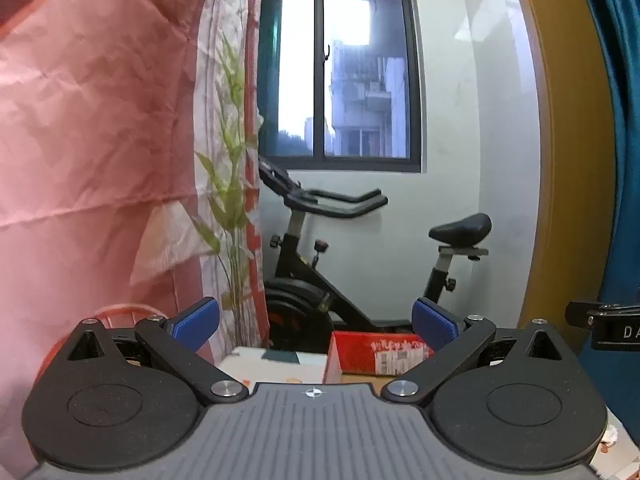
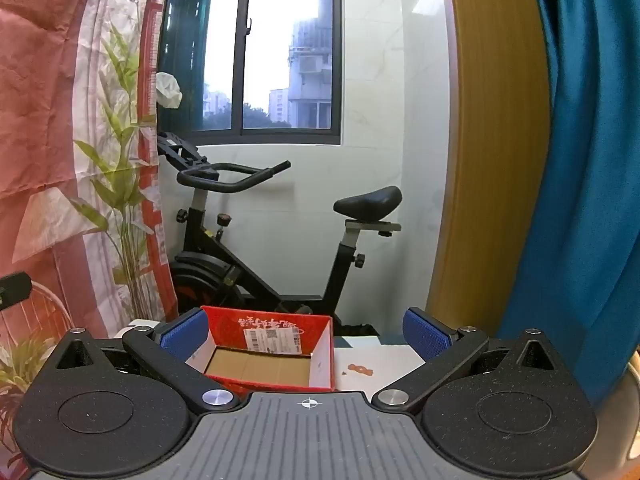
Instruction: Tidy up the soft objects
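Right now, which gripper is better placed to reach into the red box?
Right. The red box lies open directly between the right gripper jaws, its bottom visible. The left gripper sees it off to one side.

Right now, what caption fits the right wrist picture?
Open right claw hovering near an empty red box, exercise bike behind.

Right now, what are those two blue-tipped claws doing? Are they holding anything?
Left gripper: open wide, holding nothing.
Right gripper: open wide, holding nothing; the red box sits beyond it, untouched.
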Action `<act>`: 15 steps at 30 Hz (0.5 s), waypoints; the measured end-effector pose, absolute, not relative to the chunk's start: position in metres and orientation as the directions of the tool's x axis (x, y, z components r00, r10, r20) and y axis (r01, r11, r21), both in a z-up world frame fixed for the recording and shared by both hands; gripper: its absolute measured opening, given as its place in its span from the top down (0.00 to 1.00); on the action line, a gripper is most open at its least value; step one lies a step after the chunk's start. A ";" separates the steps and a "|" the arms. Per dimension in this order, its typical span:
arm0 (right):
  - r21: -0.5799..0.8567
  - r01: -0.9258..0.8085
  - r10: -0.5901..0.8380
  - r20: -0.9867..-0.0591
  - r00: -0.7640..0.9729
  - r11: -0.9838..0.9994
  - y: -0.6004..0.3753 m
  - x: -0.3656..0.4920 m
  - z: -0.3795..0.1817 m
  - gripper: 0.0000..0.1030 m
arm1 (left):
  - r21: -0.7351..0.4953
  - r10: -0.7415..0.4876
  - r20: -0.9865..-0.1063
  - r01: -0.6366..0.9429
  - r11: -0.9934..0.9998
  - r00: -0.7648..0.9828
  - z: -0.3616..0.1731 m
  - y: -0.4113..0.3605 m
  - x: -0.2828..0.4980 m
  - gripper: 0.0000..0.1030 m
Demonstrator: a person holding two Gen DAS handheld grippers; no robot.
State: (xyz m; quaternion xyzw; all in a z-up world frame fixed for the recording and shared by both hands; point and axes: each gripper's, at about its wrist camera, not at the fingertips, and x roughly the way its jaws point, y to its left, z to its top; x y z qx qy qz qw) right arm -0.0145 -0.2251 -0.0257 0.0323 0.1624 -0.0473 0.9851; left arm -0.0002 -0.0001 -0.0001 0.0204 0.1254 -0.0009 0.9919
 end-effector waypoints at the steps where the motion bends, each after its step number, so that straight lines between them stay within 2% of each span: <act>1: 0.047 0.104 -0.084 -0.320 0.944 0.993 -0.225 -0.015 -0.026 0.00 | 0.045 0.007 -0.237 0.004 0.999 0.972 0.000 0.000 0.000 0.00; 5: 0.048 0.105 -0.085 -0.322 0.943 0.993 -0.224 -0.015 -0.025 0.00 | 0.048 0.002 -0.247 0.011 0.999 0.969 0.000 0.001 0.009 0.00; 8: 0.050 0.104 -0.083 -0.324 0.942 0.993 -0.224 -0.015 -0.025 0.00 | 0.026 -0.020 -0.188 0.025 0.999 0.982 0.009 0.010 -0.011 0.00; 11: 0.051 0.104 -0.082 -0.324 0.942 0.993 -0.224 -0.015 -0.025 0.00 | 0.022 -0.012 -0.222 0.017 1.000 0.975 0.014 0.012 -0.003 0.00; 15: 0.051 0.104 -0.082 -0.324 0.942 0.993 -0.225 -0.015 -0.025 0.00 | 0.041 0.007 -0.209 0.002 0.999 0.978 0.002 0.000 -0.004 0.00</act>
